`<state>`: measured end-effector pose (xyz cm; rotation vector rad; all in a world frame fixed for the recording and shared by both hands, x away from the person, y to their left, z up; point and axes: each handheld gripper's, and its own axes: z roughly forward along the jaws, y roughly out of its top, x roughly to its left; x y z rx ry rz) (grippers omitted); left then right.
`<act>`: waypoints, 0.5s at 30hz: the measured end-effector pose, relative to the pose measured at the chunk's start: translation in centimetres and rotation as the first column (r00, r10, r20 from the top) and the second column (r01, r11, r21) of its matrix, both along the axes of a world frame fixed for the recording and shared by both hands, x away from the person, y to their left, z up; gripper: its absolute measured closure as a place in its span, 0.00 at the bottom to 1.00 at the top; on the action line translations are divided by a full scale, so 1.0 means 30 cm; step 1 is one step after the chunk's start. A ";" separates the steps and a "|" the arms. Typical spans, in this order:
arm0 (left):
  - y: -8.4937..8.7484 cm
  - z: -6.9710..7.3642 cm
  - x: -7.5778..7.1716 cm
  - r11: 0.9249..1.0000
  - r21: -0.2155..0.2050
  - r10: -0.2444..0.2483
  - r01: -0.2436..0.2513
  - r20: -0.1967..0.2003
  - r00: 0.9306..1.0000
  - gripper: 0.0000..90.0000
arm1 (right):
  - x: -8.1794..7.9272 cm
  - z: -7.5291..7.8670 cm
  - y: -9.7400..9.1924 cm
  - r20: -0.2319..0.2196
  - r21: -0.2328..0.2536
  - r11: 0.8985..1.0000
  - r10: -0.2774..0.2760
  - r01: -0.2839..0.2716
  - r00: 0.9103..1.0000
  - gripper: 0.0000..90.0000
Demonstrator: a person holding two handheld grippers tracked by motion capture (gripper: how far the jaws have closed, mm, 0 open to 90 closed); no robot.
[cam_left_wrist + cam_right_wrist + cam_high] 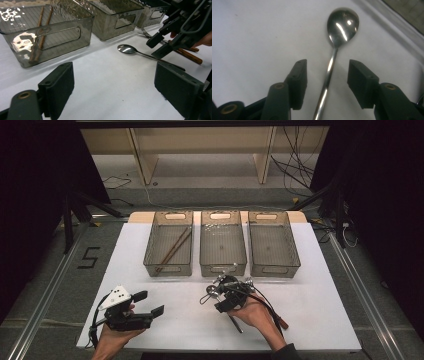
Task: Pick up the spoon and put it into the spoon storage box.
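- The spoon (329, 67) lies flat on the white table (165, 325), just in front of the middle bin (223, 245).
- Its long handle runs straight between the jaws of the right gripper (325, 80), bowl pointing away.
- Those jaws sit half open, not touching it.
- The left gripper (112, 87) is open, empty and farther off.
- The spoon is shiny, smooth metal with a round bowl.
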<state>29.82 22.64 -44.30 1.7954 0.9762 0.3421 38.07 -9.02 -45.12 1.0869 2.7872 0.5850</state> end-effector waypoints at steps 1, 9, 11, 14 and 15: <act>0.000 0.000 0.000 1.000 -0.001 0.000 0.000 0.000 1.000 0.18 | 0.004 -0.005 0.002 -0.010 -0.004 1.000 -0.005 0.005 1.000 0.60; -0.003 0.000 0.001 1.000 0.004 -0.006 0.006 0.001 1.000 0.18 | 0.017 -0.028 0.013 -0.040 -0.052 0.999 0.015 -0.017 0.999 0.70; -0.005 -0.002 0.002 1.000 0.006 -0.007 0.007 0.003 1.000 0.18 | 0.020 -0.033 0.016 -0.045 -0.064 0.998 0.019 -0.022 0.999 0.72; -0.007 -0.002 0.002 1.000 0.006 -0.010 0.010 0.001 1.000 0.18 | 0.023 -0.034 0.023 -0.042 -0.083 0.996 0.029 -0.032 0.999 0.74; -0.007 -0.002 0.002 1.000 0.009 -0.013 0.013 0.001 1.000 0.18 | 0.024 -0.033 0.027 -0.044 -0.095 0.995 0.030 -0.034 0.999 0.75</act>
